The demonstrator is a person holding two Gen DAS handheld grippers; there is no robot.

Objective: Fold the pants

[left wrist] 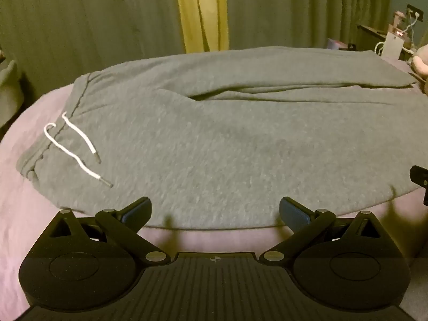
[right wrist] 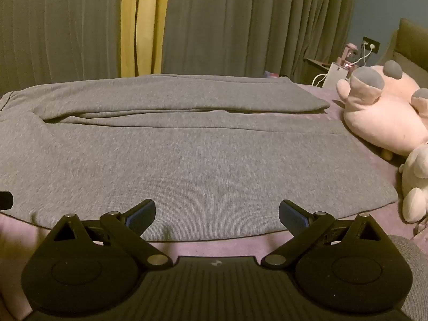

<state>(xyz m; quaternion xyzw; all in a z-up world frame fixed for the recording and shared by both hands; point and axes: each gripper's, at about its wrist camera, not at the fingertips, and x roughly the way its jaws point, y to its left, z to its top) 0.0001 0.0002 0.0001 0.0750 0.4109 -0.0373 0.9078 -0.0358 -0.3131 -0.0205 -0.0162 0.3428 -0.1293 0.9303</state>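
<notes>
Both tongs, the left gripper [left wrist: 215,211] and the right gripper [right wrist: 217,212], stand wide and empty over the near edge of the grey pants [left wrist: 214,139], spread flat on the bed [left wrist: 32,214]. Folding seems not begun; next, pinch this near edge.

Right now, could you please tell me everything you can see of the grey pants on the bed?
The grey pants look like soft heathered sweatpants, spread flat and unfolded across the pinkish-purple bedcover. The waistband lies toward the left of the left wrist view, with a white drawstring trailing over the fabric. Both legs run to the right, the far one lapping slightly over the near one. Neither open gripper touches them; their hems end close to the pink plush toy.
</notes>
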